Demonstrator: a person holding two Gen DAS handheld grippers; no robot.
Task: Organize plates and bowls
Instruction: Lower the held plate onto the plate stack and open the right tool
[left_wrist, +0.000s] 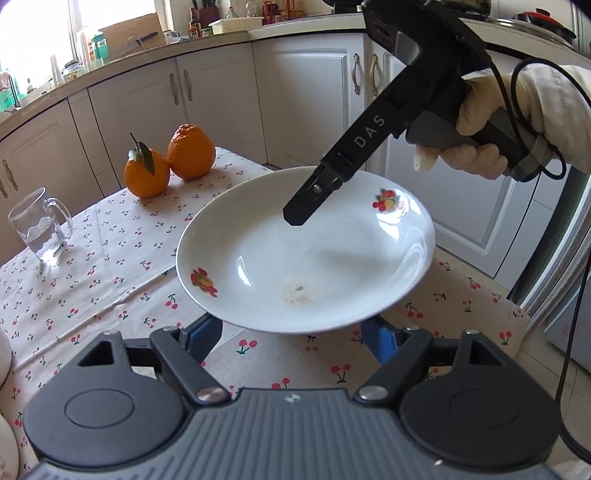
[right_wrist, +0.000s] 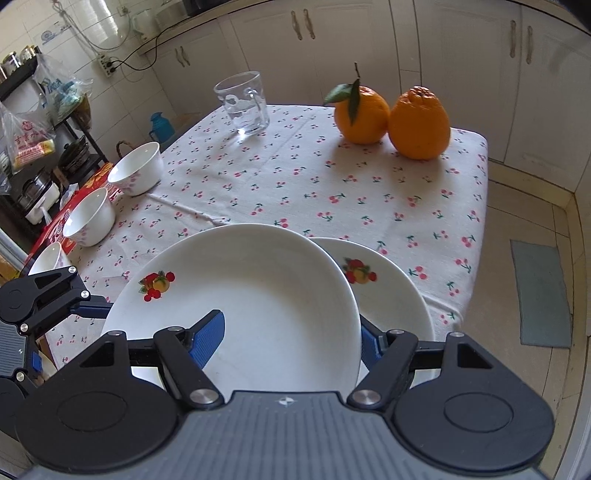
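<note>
A white plate with fruit prints (right_wrist: 258, 295) is held tilted above the table; my right gripper (right_wrist: 291, 332) is shut on its near rim, one blue pad inside (right_wrist: 210, 332). A second fruit-print plate (right_wrist: 391, 295) lies under it on the cherry tablecloth. In the left wrist view the held plate (left_wrist: 306, 254) hangs over my left gripper (left_wrist: 291, 332), whose blue fingers (left_wrist: 203, 336) stand wide apart below it, open. The right gripper's finger (left_wrist: 299, 214) reaches into the plate from above. Three white bowls (right_wrist: 136, 168) (right_wrist: 90, 216) (right_wrist: 50, 258) stand at the table's left edge.
Two oranges (right_wrist: 391, 120) and a glass mug (right_wrist: 243, 103) stand at the table's far side. White cabinets (left_wrist: 306, 96) run behind. A shelf with bags (right_wrist: 33, 129) stands left of the table. A floor mat (right_wrist: 539, 295) lies to the right.
</note>
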